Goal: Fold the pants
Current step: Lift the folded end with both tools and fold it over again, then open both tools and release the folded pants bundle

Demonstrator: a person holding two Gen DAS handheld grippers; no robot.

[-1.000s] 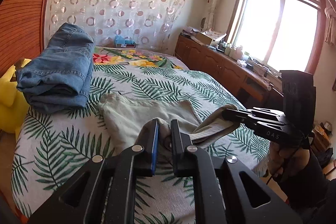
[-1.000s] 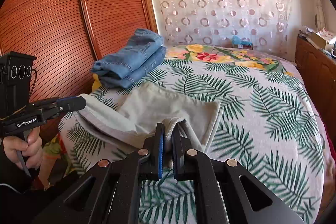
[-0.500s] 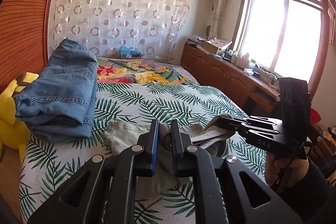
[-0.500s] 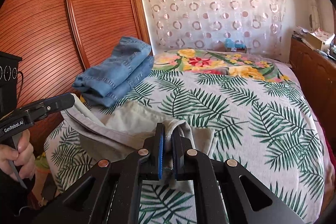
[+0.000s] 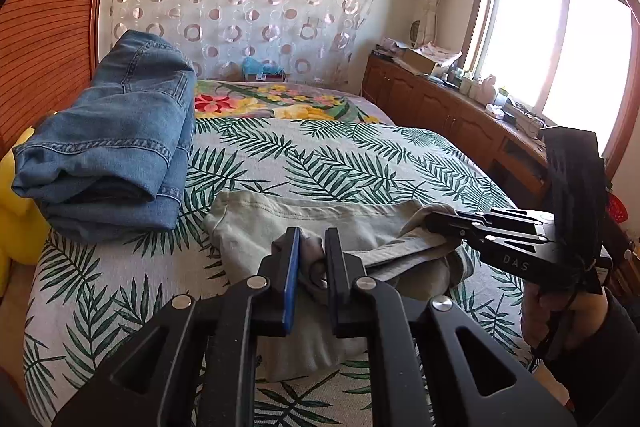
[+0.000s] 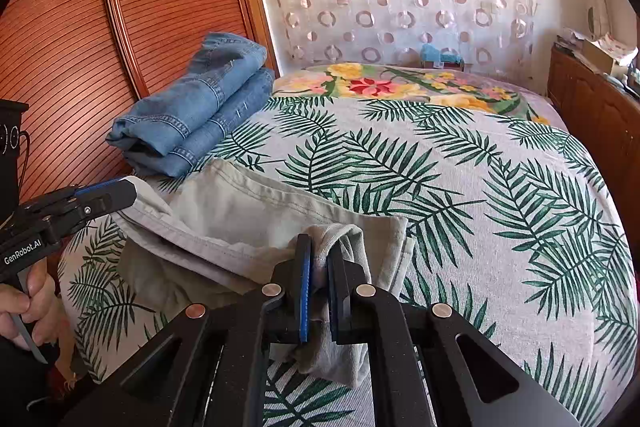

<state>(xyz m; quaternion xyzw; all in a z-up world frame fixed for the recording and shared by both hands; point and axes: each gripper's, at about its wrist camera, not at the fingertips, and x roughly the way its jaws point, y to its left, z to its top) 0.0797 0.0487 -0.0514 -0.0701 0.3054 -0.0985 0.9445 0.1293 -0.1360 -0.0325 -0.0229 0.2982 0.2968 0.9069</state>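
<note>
Pants (image 5: 280,223) pinched by left gripper (image 5: 311,247) and right gripper (image 6: 319,259); lower folds hidden.

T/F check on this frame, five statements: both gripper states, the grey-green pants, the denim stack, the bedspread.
1. The left gripper is shut on the grey-green cotton pants. True.
2. The right gripper hangs open above the bed. False: it is shut on the pants too, cloth pinched between its jaws.
3. The folded blue denim jeans lie on the palm-leaf print bedspread, apart from the pants. True.
4. The pants lie fully flat on the bedspread. False: their near edge is lifted, bunched between the two grippers.
5. The jeans are spread out unfolded. False: they sit in a folded stack near the wooden slatted wardrobe door.
</note>
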